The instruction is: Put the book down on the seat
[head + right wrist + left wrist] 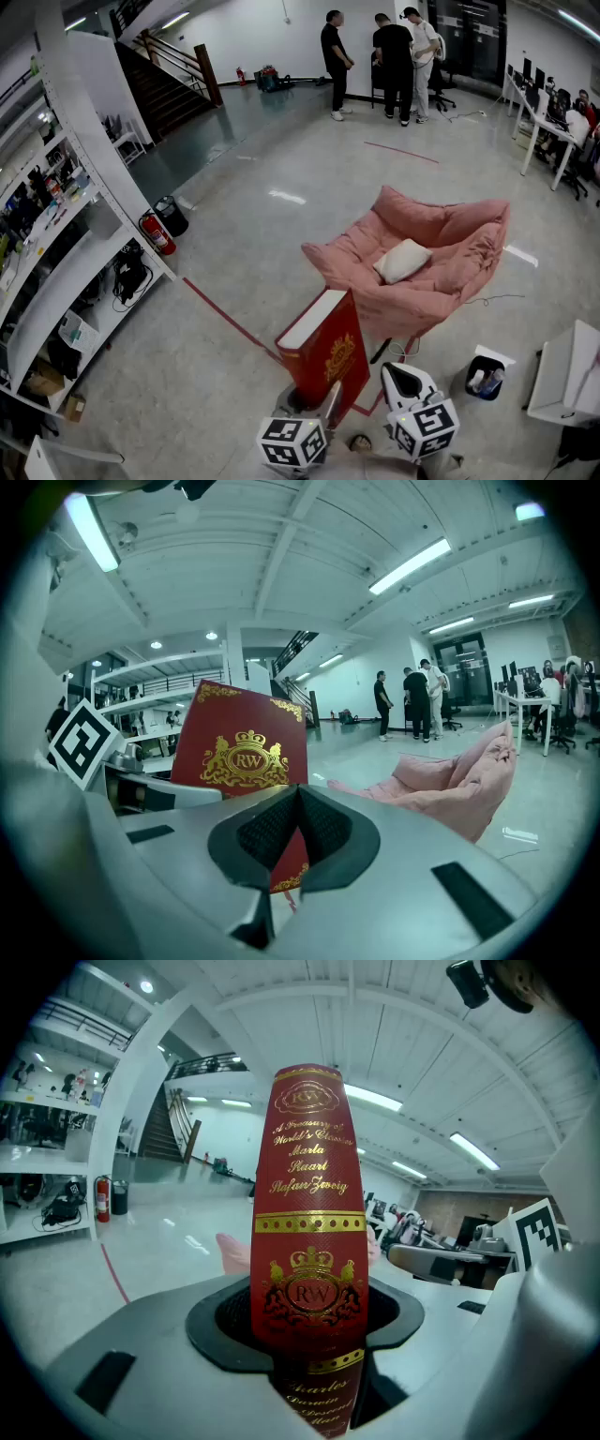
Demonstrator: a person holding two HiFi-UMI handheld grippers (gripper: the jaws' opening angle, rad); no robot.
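Gripping the red book by its spine, my left claw holds it upright, just on the near side of the pink seat, not on it. My right claw hangs beside the book, clenched on nothing.

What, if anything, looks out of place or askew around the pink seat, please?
Nothing is spilled or broken. The pink seat sags unevenly, and a white cushion lies crooked in the middle of it, where the red book might land.
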